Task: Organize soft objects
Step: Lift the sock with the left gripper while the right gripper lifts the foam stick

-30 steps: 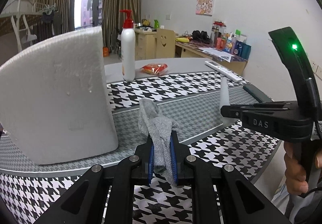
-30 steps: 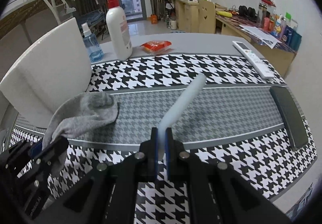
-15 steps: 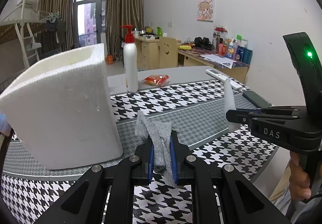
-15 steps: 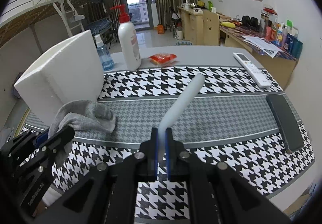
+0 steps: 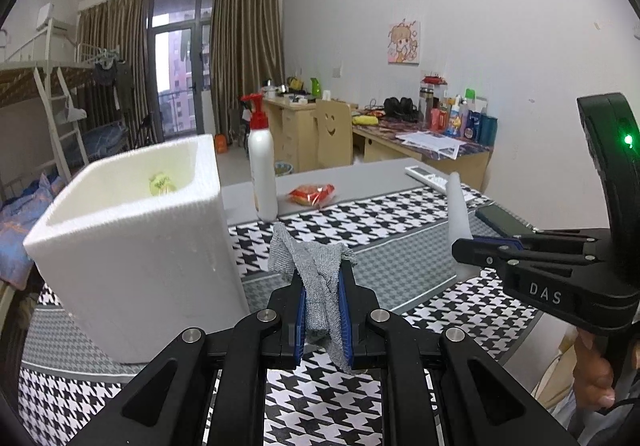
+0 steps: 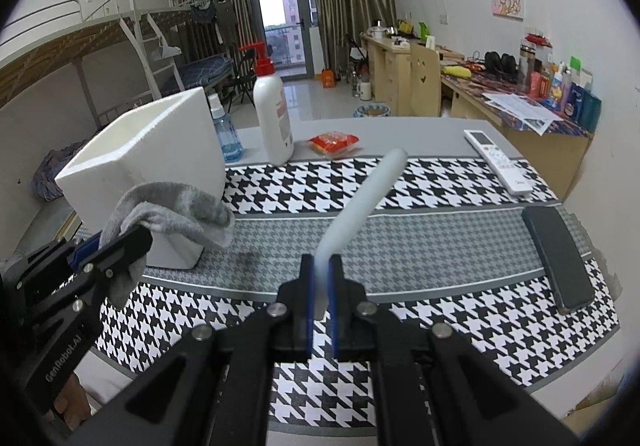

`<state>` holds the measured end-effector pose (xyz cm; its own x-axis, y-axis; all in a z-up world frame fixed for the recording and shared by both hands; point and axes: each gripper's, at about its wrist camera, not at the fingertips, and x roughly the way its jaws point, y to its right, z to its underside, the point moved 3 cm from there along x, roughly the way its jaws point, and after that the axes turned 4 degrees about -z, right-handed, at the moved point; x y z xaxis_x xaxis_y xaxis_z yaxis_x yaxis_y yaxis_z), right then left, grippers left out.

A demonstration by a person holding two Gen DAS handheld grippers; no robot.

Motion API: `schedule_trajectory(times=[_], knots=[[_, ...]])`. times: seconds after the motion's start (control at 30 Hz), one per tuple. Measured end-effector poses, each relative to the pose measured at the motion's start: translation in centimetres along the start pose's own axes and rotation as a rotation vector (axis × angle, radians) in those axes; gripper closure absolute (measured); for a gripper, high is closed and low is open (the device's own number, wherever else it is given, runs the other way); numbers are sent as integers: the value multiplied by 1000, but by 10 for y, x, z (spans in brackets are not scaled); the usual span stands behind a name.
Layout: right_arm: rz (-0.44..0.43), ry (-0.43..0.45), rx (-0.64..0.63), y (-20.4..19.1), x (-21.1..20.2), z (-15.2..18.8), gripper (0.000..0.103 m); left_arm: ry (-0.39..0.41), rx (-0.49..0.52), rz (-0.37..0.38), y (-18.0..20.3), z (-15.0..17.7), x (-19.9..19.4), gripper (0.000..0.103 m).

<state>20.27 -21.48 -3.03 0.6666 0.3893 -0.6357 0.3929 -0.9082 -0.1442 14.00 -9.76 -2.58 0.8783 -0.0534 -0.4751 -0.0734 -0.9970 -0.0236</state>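
Above the houndstooth tablecloth (image 6: 420,181), two soft things are being held in the air, one by each gripper. A grey sock (image 5: 320,286) is being pinched between the blue pads of the left gripper (image 5: 323,320), and its knitted cloth is hanging loose and wrinkled on both sides of the fingers. A pale foam stick (image 6: 360,205) is being squeezed flat at its lower end by the right gripper (image 6: 321,294), whose fingers are pressed nearly together on it; the rest stays round and slightly bent.

Just beside the sock, a white foam box (image 5: 132,246) is standing open, with something yellow-green lying inside. The sock is probably being carried there. For a clean drop, the hanging end should be lifted fully over the thick rim before the fingers are opened, because such limp cloth can easily be caught on the rough, grainy edge. The stick is light and springy, so it should be released low inside the box.
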Motion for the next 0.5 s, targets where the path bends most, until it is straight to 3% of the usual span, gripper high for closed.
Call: schedule_trajectory(times=[0.5], knots=[[-19, 66, -20, -3, -18, -12, 95, 69, -2, -3, -5, -25, -14, 88]])
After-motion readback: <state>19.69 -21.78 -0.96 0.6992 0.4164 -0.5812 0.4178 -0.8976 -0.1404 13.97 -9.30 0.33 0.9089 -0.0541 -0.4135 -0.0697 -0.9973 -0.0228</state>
